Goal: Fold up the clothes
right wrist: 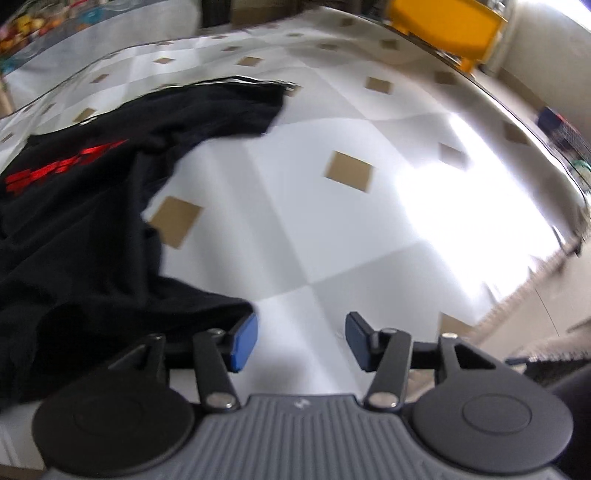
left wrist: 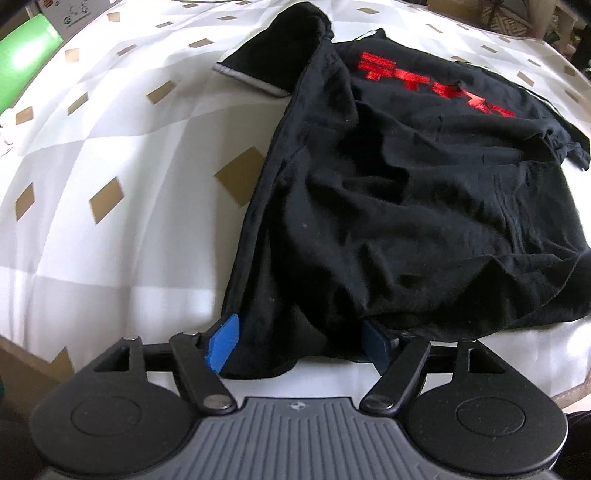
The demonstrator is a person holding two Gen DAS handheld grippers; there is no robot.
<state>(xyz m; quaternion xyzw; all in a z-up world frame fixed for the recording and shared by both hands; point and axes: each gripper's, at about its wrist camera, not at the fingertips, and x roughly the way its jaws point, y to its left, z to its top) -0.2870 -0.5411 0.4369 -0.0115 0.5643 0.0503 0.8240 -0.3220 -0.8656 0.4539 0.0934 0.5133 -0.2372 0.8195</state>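
A black T-shirt [left wrist: 406, 192] with red lettering [left wrist: 436, 85] lies crumpled on the white table cover [left wrist: 110, 155]. My left gripper [left wrist: 301, 339] is open, its blue pads [left wrist: 223, 345] wide apart, with the shirt's near hem lying between them and over the right pad. In the right wrist view the same shirt [right wrist: 74, 229] lies at the left. My right gripper [right wrist: 301, 345] is open and empty over bare cover, its left pad [right wrist: 243, 345] beside the shirt's near corner.
The cover carries tan squares [right wrist: 349, 171]. A green roll [left wrist: 26, 66] and a box stand beyond the far left edge. A yellow bin [right wrist: 447, 26] sits past the far right edge. Strong glare [right wrist: 461, 192] falls on the cover's right side.
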